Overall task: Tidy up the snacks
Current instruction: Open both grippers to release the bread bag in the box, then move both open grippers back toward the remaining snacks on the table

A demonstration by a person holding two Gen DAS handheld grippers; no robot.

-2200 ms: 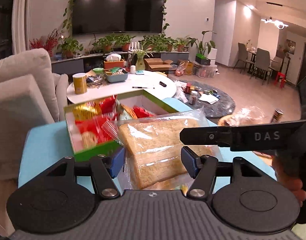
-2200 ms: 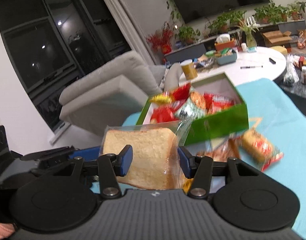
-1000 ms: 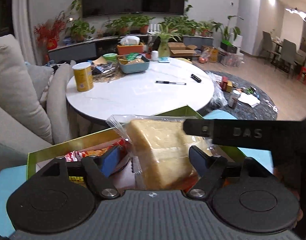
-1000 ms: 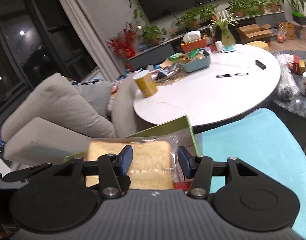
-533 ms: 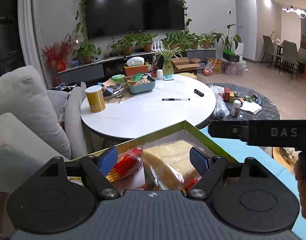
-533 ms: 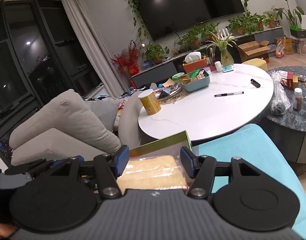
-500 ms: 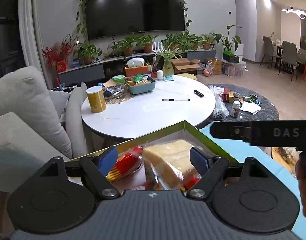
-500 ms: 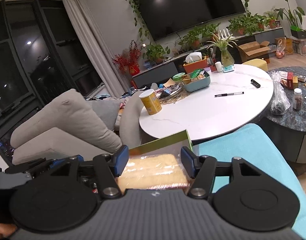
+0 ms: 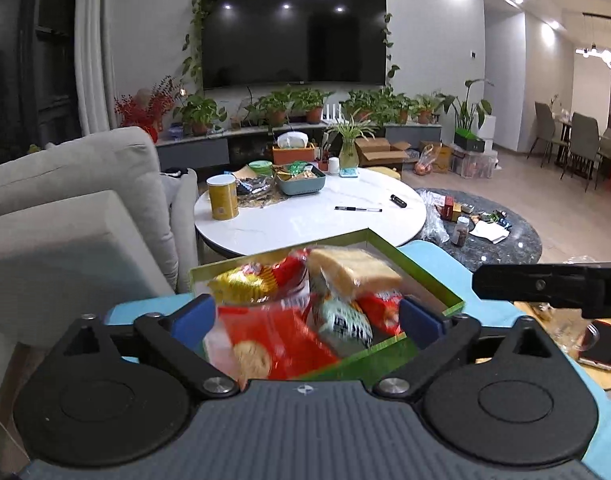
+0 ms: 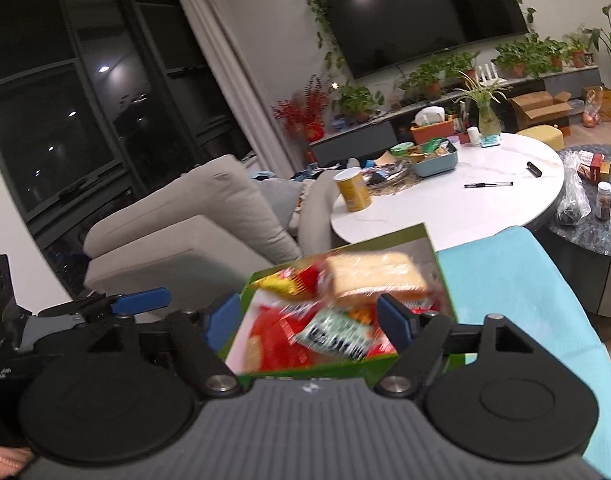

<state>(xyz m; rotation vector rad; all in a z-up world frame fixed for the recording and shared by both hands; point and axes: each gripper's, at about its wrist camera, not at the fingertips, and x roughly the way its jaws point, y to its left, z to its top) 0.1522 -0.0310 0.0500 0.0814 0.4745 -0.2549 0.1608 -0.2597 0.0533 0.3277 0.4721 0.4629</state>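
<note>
A green box full of snack packets stands on the light-blue table. A clear bag of sliced bread lies in its far right corner on top of red, yellow and green-white packets. My left gripper is open and empty, pulled back above the box's near side. My right gripper is open and empty, also above the near side. The right gripper's body shows at the right in the left wrist view.
The light-blue table runs to the right of the box. More snacks and a round tray lie at its right end. A grey sofa stands left. A white round table with a yellow can stands behind the box.
Both grippers carried the bread bag over the box, opened and let it go in the far right corner. Both have since pulled back, open, so the whole box shows.
</note>
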